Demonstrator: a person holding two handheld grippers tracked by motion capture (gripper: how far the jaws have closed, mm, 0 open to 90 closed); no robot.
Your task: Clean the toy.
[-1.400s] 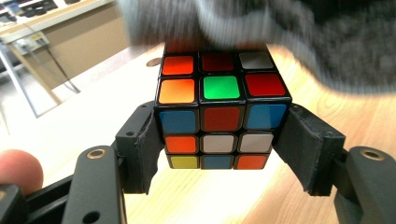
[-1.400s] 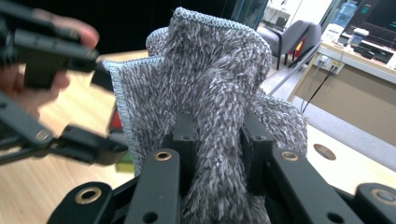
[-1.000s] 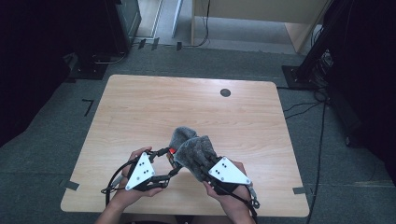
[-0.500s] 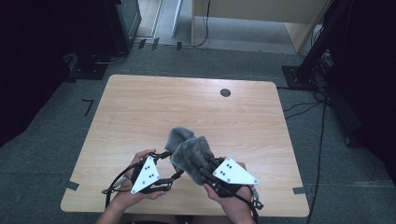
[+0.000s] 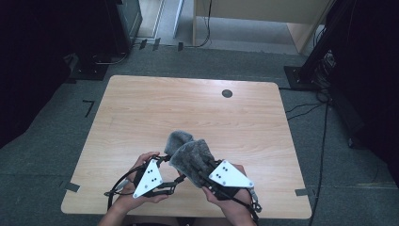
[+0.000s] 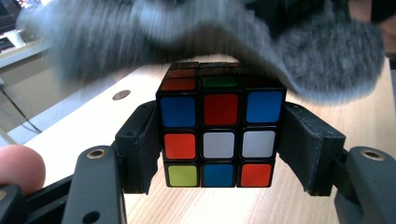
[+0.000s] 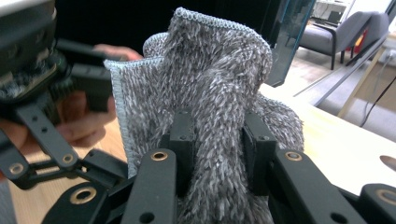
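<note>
Left gripper (image 6: pixel 219 154): clamped on the cube (image 6: pixel 219 135), held above the table (image 5: pixel 141 113) near its front edge.
Right gripper (image 7: pixel 218 149): pinched on the grey cloth (image 7: pixel 210 93).
Cloth: draped over the cube's top.

Left gripper (image 5: pixel 175 162): jaws clamped, load held between pads. Right gripper (image 5: pixel 200 169): jaws pinched on load. Both hands low at near edge, grippers angled inward, close together.

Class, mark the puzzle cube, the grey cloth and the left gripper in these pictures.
puzzle cube (image 6: pixel 220 142), left gripper view, white centre tile.
grey cloth (image 7: pixel 215 79), right gripper view, fuzzy middle fold.
left gripper (image 6: pixel 219 154), left gripper view, midway between its fingertips.
</note>
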